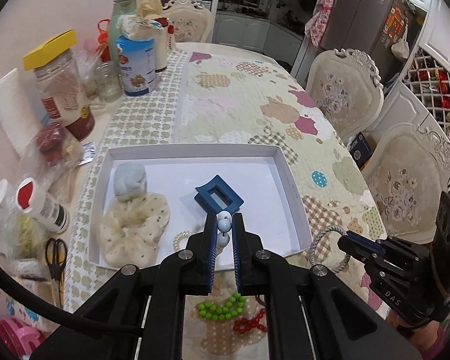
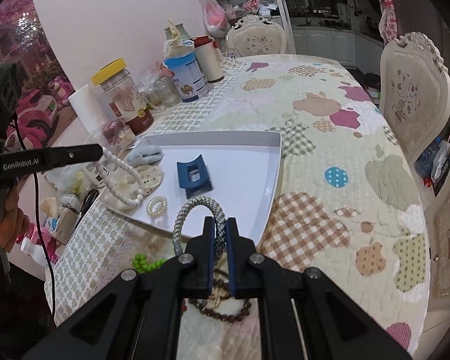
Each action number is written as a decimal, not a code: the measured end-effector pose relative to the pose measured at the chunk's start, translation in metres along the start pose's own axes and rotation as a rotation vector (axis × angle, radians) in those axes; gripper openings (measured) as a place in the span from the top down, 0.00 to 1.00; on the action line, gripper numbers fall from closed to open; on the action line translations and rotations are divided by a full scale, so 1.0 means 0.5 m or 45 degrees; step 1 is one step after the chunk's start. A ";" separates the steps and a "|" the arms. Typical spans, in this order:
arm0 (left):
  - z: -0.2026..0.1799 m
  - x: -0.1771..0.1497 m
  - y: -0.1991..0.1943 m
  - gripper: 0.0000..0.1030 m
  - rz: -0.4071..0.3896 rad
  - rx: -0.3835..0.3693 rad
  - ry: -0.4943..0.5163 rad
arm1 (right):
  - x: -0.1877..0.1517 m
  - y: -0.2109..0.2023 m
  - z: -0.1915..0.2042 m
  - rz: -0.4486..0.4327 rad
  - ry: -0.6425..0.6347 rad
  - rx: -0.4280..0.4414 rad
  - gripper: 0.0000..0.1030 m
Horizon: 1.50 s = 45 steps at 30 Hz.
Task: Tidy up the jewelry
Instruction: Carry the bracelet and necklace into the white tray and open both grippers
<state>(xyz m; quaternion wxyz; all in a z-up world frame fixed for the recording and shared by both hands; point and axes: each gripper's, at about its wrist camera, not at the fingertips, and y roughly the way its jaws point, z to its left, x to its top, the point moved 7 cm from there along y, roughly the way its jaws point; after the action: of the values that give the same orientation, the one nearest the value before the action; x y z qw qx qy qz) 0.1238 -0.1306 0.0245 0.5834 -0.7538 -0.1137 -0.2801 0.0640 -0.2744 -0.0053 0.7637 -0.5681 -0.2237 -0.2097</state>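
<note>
The left gripper (image 1: 224,225) has its jaws closed on a string of pale white round beads (image 2: 126,180). In the left wrist view three beads show between the blue pads, and in the right wrist view the rest of the string hangs down in a loop over the left part of the shallow white cardboard tray (image 1: 288,168). The right gripper (image 2: 220,231) has its jaws closed on a grey and white braided rope bracelet (image 2: 195,207), which stands up as an arch above the near edge of the tray.

Inside the tray, a dark blue square plastic hair claw (image 1: 218,197) lies near the middle. To its left lie a cream fabric scrunchie with small dots (image 1: 132,228) and a pale blue soft scrunchie (image 1: 130,181) just behind it, touching it. A small ring of pearl-coloured beads (image 2: 157,205) rests near the front edge of the tray.

On the counter (image 1: 255,96), which is covered with a quilted patchwork cloth, in front of the tray, lie a green bead bracelet (image 1: 222,307), a red bead bracelet (image 1: 249,324) beside it, and a dark brown bead bracelet (image 2: 225,312) under the right gripper. Left of the tray are black scissors (image 1: 56,253), a clear jar with a yellow lid (image 1: 60,84) and a roll of white paper (image 1: 12,111).
</note>
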 end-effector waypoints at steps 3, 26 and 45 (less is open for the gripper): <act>0.000 0.008 0.025 0.91 0.022 -0.010 0.002 | 0.013 0.023 -0.006 0.013 -0.002 -0.006 0.93; 0.170 0.068 0.240 0.91 0.137 0.152 -0.174 | 0.122 0.274 -0.066 0.192 0.030 -0.063 0.93; 0.172 0.067 0.271 0.71 0.161 0.156 -0.176 | 0.138 0.366 -0.079 0.240 0.041 -0.134 0.73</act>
<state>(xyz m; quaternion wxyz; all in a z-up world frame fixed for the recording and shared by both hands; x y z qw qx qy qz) 0.2434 -0.0943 -0.0815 0.6356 -0.7400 -0.1227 -0.1827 0.2294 -0.2682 -0.1170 0.7527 -0.6224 -0.1457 -0.1573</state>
